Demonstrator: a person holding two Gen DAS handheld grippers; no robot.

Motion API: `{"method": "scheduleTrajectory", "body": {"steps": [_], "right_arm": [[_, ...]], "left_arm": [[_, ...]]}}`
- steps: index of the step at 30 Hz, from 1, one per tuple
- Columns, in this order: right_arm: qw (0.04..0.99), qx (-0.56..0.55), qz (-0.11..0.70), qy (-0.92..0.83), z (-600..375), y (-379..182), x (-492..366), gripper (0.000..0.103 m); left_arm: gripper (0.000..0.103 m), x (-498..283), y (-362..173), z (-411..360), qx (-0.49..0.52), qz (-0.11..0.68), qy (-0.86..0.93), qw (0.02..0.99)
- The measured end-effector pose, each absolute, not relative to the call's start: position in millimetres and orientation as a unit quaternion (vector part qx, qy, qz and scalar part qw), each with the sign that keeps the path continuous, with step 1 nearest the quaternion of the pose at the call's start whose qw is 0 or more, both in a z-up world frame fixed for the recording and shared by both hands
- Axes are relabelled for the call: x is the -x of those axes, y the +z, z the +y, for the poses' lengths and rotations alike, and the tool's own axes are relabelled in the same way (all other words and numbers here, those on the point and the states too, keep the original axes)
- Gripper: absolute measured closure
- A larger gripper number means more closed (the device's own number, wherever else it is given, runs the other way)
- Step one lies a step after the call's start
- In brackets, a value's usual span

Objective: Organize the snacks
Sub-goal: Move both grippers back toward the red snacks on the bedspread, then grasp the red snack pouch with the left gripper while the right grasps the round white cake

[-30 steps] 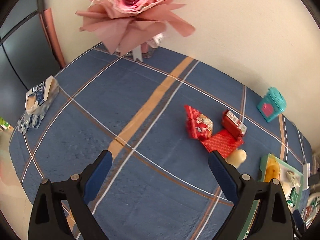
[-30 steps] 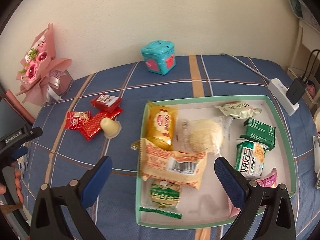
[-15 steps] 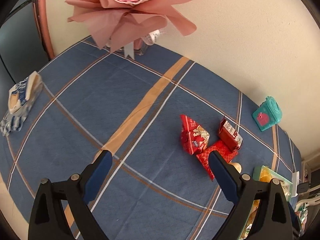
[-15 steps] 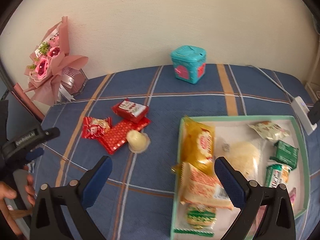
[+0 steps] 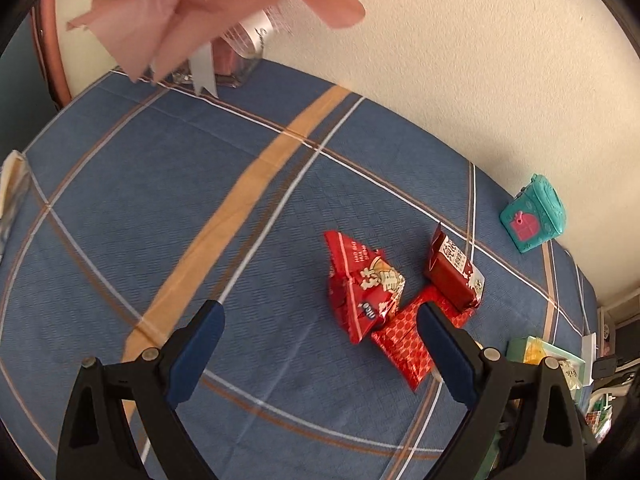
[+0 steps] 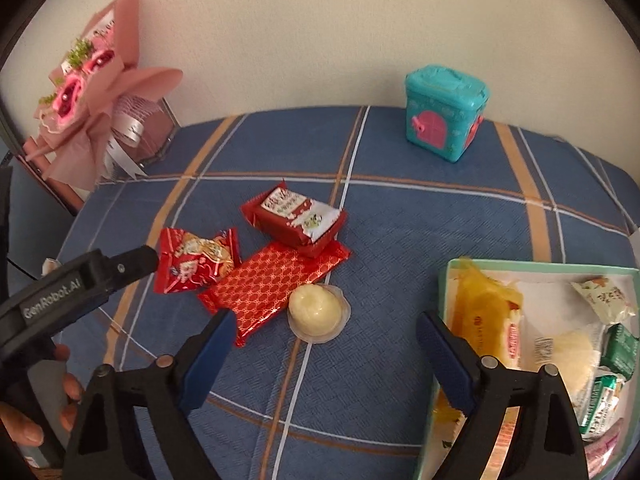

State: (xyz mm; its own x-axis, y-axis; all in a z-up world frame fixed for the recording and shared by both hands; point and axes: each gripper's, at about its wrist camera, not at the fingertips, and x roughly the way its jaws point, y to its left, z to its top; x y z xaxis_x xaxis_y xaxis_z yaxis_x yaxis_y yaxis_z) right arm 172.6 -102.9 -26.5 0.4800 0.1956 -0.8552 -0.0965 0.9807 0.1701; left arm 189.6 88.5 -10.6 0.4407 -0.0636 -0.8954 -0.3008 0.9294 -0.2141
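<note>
Loose snacks lie on the blue plaid tablecloth: a red peanut bag [image 6: 194, 262] [image 5: 362, 286], a dark red packet [image 6: 294, 220] [image 5: 454, 274], a flat red patterned pack [image 6: 272, 282] [image 5: 404, 340] and a pale jelly cup [image 6: 318, 310]. A green-rimmed tray [image 6: 442, 300] at the right holds several snacks. My left gripper [image 5: 320, 334] is open and empty, just short of the red bag. My right gripper [image 6: 322, 354] is open and empty, just in front of the jelly cup.
A pink bouquet [image 6: 86, 80] [image 5: 192, 8] stands at the back left against the wall. A teal toy box [image 6: 446, 112] [image 5: 534, 214] stands at the back. The left gripper's body [image 6: 76, 284] and the hand holding it show at the left of the right wrist view.
Both grippers have moved forward and closer to the loose red snacks. The tray has slid to the right edge of the right wrist view. Both stay open.
</note>
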Motion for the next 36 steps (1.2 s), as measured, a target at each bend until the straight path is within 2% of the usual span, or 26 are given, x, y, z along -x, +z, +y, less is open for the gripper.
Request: {"method": "scheduleTrajectory", "body": {"steps": [10,15,21,25,27,29,36], "right_arm": [[0.845,-0.017,0.528,0.085,-84,-69,-189,0.023],[0.847,0.006,0.526,0.078,-79,-79,-191,0.026],[0.851,0.033,0.519,0.067,-69,-81,-194,0.03],[0.854,0.033,0.515,0.067,-63,-81,-194,0.041],[0.855,0.031,0.513,0.066,-60,-83,-195,0.046],[0.856,0.03,0.512,0.063,-59,-80,-194,0.051],[0.857,0.027,0.511,0.064,-64,-78,-191,0.053]], "left_arm": [[0.007,-210,-27,72,0.168,0.523,0.05,0.834],[0.013,-216,-34,69,0.161,0.521,0.054,0.837],[0.035,-219,-36,72,0.162,0.514,0.055,0.84],[0.059,-219,-35,74,0.169,0.51,0.053,0.842],[0.061,-218,-34,75,0.171,0.509,0.055,0.842],[0.069,-218,-35,77,0.173,0.509,0.058,0.841],[0.073,-216,-35,85,0.192,0.515,0.063,0.833]]}}
